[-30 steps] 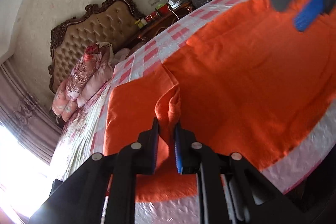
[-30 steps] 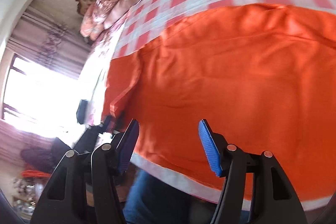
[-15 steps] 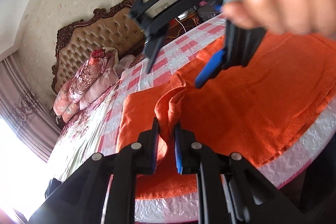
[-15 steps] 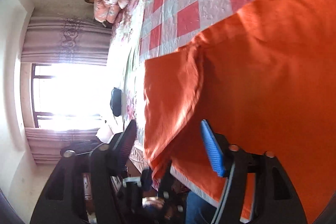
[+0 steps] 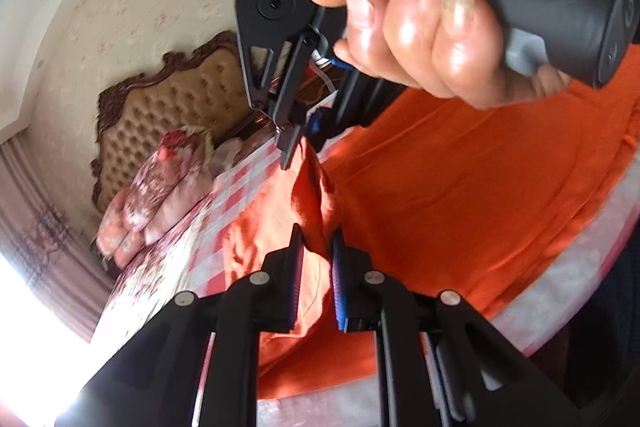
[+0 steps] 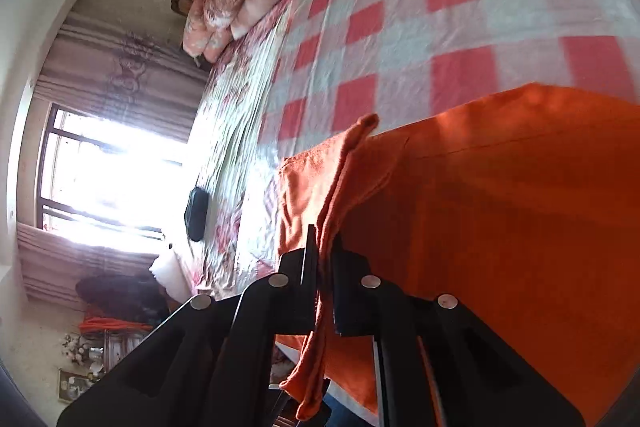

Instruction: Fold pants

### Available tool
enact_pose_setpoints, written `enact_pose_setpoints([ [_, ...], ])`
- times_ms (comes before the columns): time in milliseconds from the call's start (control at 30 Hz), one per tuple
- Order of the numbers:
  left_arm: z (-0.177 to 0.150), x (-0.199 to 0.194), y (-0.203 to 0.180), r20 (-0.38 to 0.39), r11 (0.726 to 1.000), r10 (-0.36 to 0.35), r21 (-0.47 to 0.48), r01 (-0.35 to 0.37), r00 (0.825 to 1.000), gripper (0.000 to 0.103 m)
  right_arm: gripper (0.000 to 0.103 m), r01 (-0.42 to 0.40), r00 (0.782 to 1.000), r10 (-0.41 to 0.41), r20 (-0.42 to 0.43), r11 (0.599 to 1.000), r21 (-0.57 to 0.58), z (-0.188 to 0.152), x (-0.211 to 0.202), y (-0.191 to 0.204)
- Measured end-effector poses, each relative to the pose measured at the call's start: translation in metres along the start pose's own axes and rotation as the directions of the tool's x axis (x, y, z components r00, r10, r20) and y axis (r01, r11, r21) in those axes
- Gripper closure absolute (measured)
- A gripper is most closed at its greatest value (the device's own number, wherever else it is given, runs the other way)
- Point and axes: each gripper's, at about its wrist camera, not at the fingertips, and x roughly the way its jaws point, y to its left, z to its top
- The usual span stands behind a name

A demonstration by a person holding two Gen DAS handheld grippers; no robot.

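Observation:
The orange pants (image 5: pixel 460 195) lie spread on a bed with a red-and-white checked cover (image 6: pixel 460 27). My left gripper (image 5: pixel 316 247) is shut on a raised fold of the pants' near edge. My right gripper (image 6: pixel 325 247) is shut on another part of the same raised edge of the pants (image 6: pixel 520 207), which hangs down between its fingers. In the left wrist view the right gripper (image 5: pixel 298 143) shows held by a hand, its tips pinching the cloth just beyond my left gripper.
A tufted wooden headboard (image 5: pixel 172 107) and floral pillows (image 5: pixel 160 187) are at the bed's far end. A bright window (image 6: pixel 108 179) with curtains is at the left. A dark object (image 6: pixel 196 213) lies on the floral sheet near the bed's edge.
My right gripper came over from the open pants surface to the raised edge next to the left gripper and shut on it. The left gripper kept its hold and lifted the fold slightly.

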Motion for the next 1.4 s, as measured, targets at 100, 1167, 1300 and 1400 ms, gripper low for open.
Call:
enact_pose_setpoints([
  [100,0.004,0.001,-0.026,-0.008,0.997,-0.052,0.055,0.052,0.999,0.090,0.095,0.054,0.999,-0.054,-0.004,0.997,0.049,-0.007,-0.005,-0.038],
  [1167,-0.002,0.007,-0.055,-0.068,0.983,-0.103,0.145,0.112,0.992,0.091,0.097,0.205,0.972,-0.202,0.117,0.979,-0.012,-0.024,-0.015,-0.080],
  [1300,0.000,0.009,-0.047,-0.084,0.988,-0.130,0.078,0.136,0.988,0.090,0.097,0.267,0.958,-0.262,0.113,0.963,-0.026,-0.025,-0.014,-0.070],
  [1400,0.005,0.009,-0.041,-0.086,0.989,-0.140,0.036,0.144,0.986,0.089,0.097,0.283,0.955,-0.280,0.100,0.959,-0.021,-0.025,-0.017,-0.066],
])
